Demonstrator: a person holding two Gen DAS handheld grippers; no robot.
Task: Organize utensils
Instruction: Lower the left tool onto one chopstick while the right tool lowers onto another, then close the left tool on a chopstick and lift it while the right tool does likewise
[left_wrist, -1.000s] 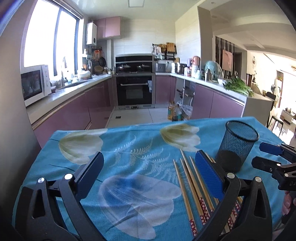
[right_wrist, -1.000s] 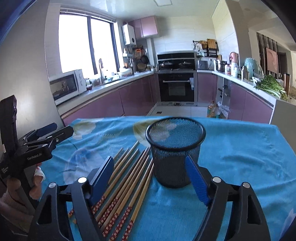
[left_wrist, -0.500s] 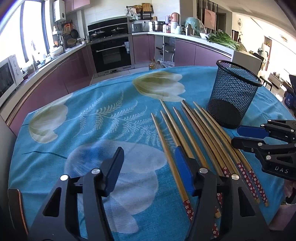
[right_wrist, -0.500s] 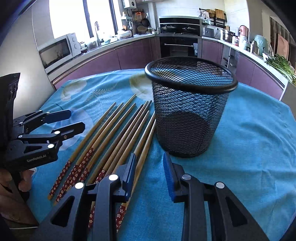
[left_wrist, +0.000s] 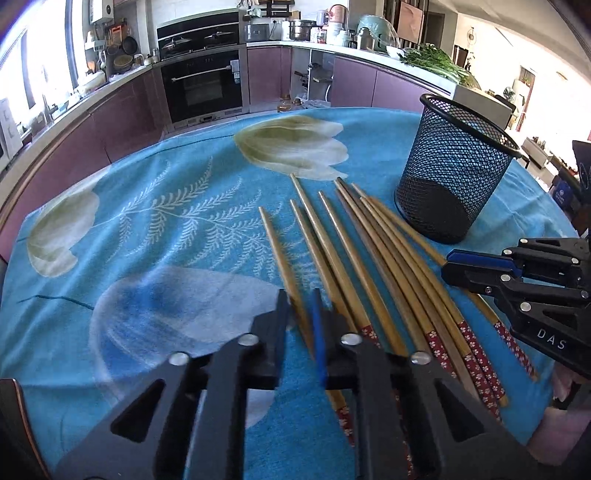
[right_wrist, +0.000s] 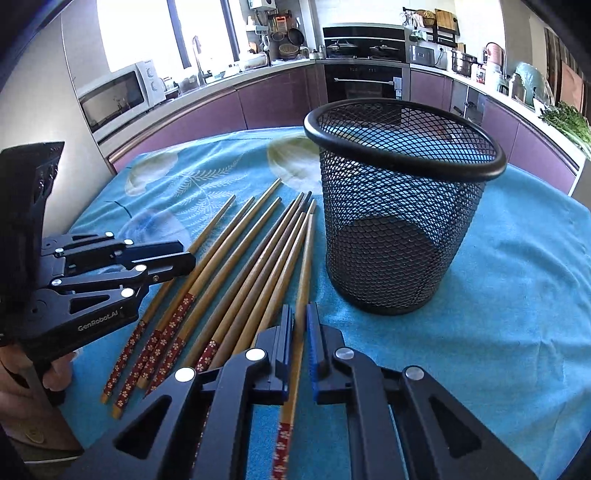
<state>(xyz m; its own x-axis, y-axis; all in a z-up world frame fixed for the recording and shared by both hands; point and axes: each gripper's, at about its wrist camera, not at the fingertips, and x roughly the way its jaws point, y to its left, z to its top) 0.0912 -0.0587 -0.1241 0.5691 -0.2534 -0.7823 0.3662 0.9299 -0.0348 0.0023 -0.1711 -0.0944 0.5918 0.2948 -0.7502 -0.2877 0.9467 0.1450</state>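
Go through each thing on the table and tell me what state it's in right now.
Mesh cup: upright, empty.
Left tongs: shut on the leftmost chopstick.
Right tongs: shut on the chopstick nearest the cup.
Other chopsticks: lying flat on the cloth, side by side.

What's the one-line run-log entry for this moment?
left tool: shut on leftmost chopstick | right tool: shut on rightmost chopstick | cup: upright, empty | other chopsticks: on cloth
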